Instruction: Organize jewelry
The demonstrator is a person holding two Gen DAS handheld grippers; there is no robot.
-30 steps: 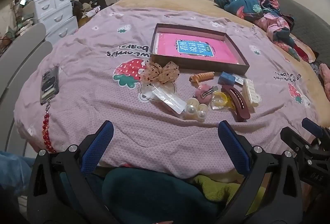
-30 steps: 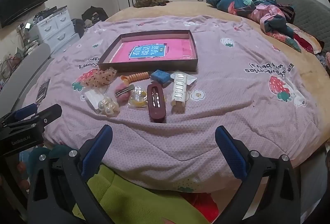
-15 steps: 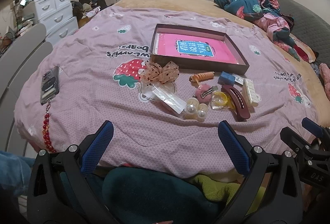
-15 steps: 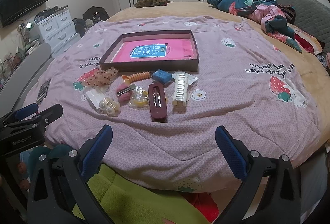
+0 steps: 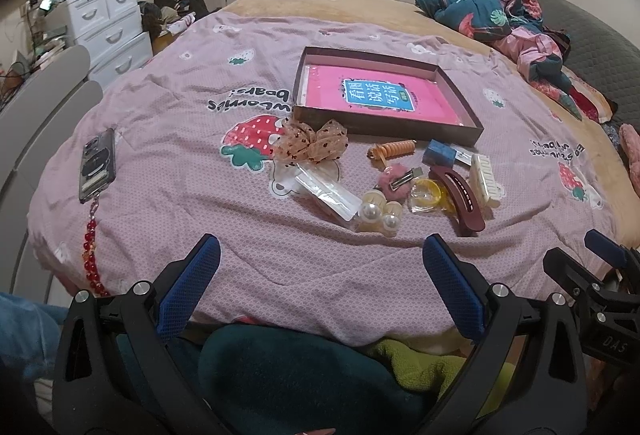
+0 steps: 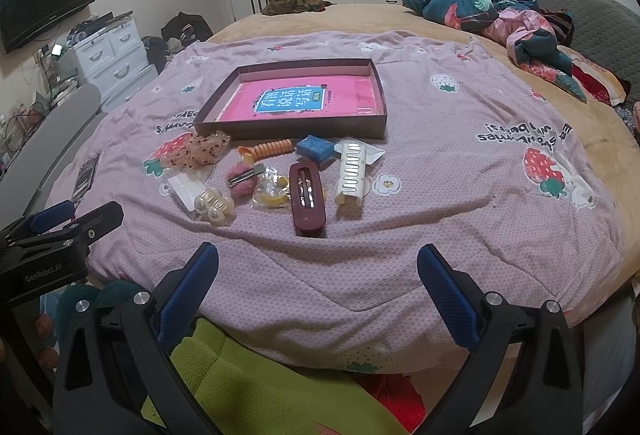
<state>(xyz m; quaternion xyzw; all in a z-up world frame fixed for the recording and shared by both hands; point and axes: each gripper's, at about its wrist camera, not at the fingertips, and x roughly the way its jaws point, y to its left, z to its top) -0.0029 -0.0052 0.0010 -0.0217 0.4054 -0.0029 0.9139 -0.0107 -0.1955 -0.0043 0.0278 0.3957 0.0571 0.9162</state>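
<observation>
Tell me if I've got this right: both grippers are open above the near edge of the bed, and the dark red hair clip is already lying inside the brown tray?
Not quite. The dark red hair clip lies on the bedspread, nearer than the brown tray, as the right wrist view shows. Both the left gripper and the right gripper are open.

The left gripper (image 5: 320, 279) fills the bottom of the frame with its blue-padded fingers (image 5: 188, 291) spread wide and holding nothing, above a lilac strawberry-print quilt (image 5: 180, 195). At centre right a shallow dark brown cardboard tray (image 5: 384, 127) holds a pink booklet (image 5: 376, 97); below it lie a sheer dotted bow (image 5: 314, 145), an orange spiral hair tie (image 5: 394, 150), a maroon hair claw (image 5: 460, 201) and pearl clips (image 5: 378, 217). A black phone with a red bead strap (image 5: 98, 165) lies at left, and the right gripper (image 5: 600, 255) pokes in at the lower right edge
</observation>
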